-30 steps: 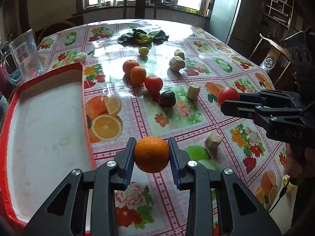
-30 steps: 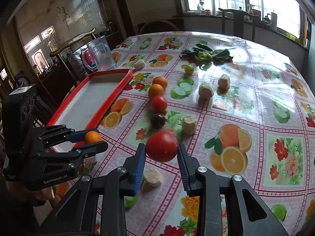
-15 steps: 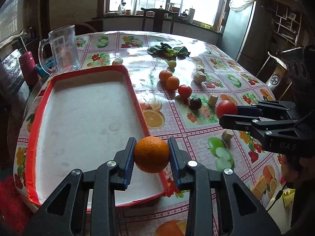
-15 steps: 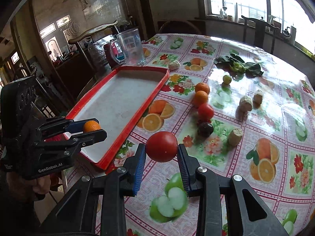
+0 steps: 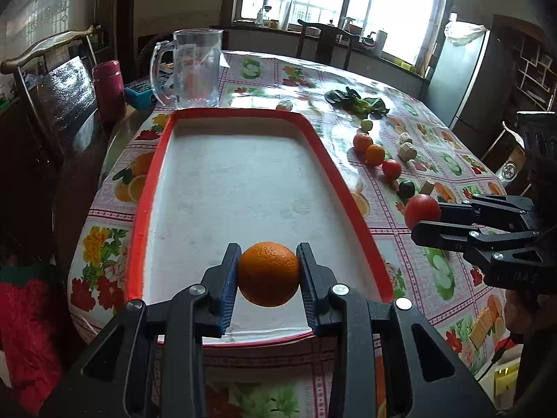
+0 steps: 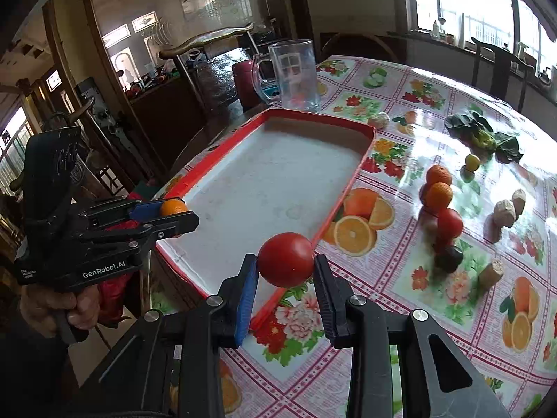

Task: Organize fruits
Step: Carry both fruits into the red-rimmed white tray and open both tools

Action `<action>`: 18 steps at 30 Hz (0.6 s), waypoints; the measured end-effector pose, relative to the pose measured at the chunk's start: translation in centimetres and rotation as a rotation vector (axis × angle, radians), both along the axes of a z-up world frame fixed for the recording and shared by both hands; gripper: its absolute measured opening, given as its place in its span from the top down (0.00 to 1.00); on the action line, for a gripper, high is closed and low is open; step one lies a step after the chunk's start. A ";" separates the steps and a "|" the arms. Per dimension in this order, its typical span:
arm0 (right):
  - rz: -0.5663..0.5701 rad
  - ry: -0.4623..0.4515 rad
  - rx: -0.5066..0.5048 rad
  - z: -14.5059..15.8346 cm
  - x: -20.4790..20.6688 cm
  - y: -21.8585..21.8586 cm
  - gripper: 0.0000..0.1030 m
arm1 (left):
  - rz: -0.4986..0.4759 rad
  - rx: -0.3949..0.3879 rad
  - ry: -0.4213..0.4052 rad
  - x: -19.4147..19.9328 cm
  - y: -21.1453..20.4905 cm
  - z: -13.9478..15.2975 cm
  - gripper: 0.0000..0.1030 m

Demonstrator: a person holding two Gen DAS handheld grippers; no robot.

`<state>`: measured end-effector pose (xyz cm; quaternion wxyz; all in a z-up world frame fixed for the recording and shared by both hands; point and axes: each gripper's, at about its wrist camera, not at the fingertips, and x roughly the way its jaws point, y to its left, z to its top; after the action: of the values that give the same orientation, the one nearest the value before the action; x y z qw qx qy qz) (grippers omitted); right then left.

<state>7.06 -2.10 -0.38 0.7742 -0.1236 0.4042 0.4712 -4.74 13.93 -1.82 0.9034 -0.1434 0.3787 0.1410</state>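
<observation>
I have swung both grippers over from the fruit row to the red tray [image 5: 323, 160]. My left gripper [image 5: 268, 273] pinches an orange [image 5: 268, 273] above its near end; my right gripper [image 6: 285, 259] pinches a tomato [image 6: 285, 259] over its edge. Both look ready to set down.

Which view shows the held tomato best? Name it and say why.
Right wrist view: the tomato sits large and central, clamped in the right gripper. The left wrist view shows it smaller, side-on at the right edge, partly covered by a finger.

Glossy tablecloth [image 5: 410, 244], clear glass mug [image 5: 195, 69]
</observation>
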 end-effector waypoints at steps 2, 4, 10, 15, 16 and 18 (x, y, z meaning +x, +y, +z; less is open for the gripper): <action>0.014 0.009 0.005 -0.1 -0.3 0.7 0.68 | 0.013 -0.007 0.003 -0.4 0.7 -0.2 0.71; 0.025 0.016 0.006 -0.3 -0.5 1.3 0.68 | 0.025 -0.009 0.003 -0.9 1.2 -0.3 0.71; 0.052 0.038 -0.004 -1.3 -0.7 3.2 0.68 | 0.055 -0.015 0.010 -1.5 2.4 -0.7 0.71; 0.073 0.065 -0.024 -2.4 -0.8 5.0 0.68 | 0.066 -0.023 0.023 -1.2 3.0 -1.3 0.71; 0.079 0.069 -0.030 -2.7 -0.8 5.3 0.68 | 0.065 -0.027 0.026 -1.2 3.1 -1.5 0.71; 0.088 0.077 -0.047 -3.2 -0.9 5.9 0.68 | 0.064 -0.029 0.032 -1.0 3.3 -1.7 0.71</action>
<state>6.19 3.80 -3.61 0.7336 -0.1410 0.4388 0.4994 -5.79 17.23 -3.50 0.8900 -0.1665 0.3904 0.1667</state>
